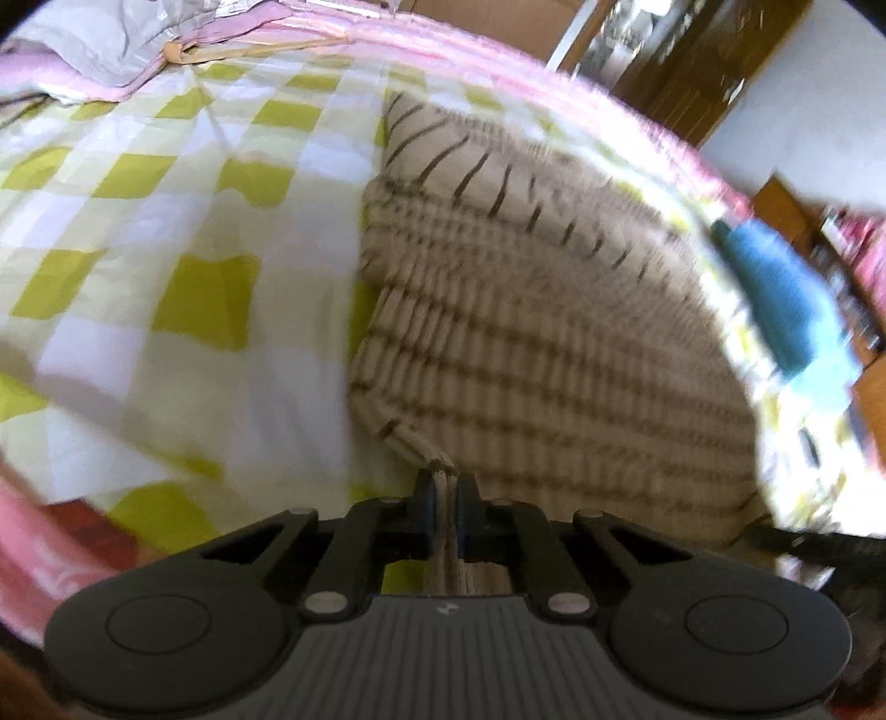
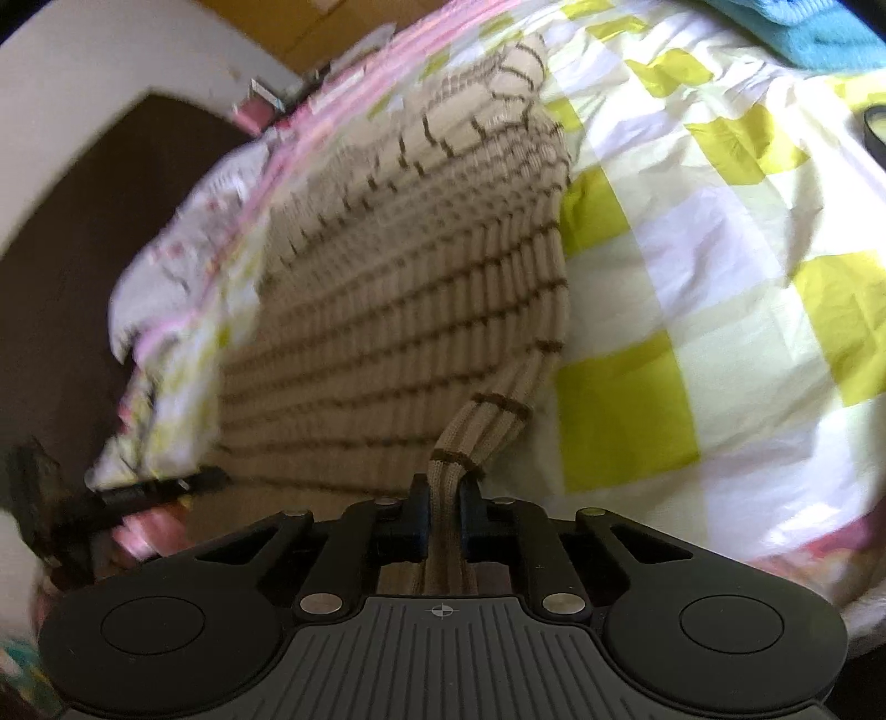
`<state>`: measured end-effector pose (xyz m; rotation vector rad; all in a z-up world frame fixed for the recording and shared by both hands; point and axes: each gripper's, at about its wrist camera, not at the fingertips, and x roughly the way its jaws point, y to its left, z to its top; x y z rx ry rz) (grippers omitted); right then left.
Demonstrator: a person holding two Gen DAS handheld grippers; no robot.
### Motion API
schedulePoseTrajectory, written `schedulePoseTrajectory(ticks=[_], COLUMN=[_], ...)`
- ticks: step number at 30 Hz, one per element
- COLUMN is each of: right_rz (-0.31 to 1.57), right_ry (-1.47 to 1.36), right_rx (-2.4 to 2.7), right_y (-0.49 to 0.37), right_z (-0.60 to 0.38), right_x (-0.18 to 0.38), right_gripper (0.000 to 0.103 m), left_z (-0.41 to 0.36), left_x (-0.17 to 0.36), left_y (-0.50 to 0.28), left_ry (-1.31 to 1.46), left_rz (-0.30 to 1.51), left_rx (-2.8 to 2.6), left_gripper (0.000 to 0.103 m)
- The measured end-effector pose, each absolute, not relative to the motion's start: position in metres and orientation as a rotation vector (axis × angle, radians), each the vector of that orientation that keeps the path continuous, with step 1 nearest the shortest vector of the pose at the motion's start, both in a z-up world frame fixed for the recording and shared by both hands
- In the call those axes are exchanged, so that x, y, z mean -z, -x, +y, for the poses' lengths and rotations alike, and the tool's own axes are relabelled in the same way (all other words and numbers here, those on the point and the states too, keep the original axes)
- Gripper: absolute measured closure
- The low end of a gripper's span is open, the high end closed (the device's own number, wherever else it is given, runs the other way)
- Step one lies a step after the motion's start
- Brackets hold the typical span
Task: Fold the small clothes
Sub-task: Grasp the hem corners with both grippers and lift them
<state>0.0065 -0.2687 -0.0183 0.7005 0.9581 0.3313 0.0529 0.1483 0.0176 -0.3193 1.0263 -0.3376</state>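
Observation:
A beige knit garment with thin brown stripes lies spread on a bed with a yellow-green and white checked sheet. My left gripper is shut on the garment's near left corner. In the right wrist view the same garment spreads away from me on the checked sheet. My right gripper is shut on a ribbed striped edge of it, which bunches between the jaws. Both views are blurred by motion.
A blue cloth lies at the bed's right edge and also shows in the right wrist view. A pink and grey quilt is heaped at the far end. Wooden furniture stands beyond the bed. A dark round object sits at the right.

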Motion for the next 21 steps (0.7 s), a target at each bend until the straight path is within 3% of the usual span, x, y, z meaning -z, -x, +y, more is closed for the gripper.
schedulePoseTrajectory(ticks=[12, 21], right_rz=[0.627, 0.529], right_ry=[-0.906, -0.955], right_rx=[-0.353, -0.262], right_y=[-0.091, -0.182], right_z=[-0.299, -0.320], right_x=[-0.029, -0.027], right_gripper=[0.094, 0.094], left_z=[0.146, 0.134], left_x=[-0.054, -0.053], left_y=[-0.152, -0.250], left_ry=[0.573, 0.579], left_rz=[0.791, 0.709], left_rx=[0.410, 0.344], left_gripper=[0.090, 0.090])
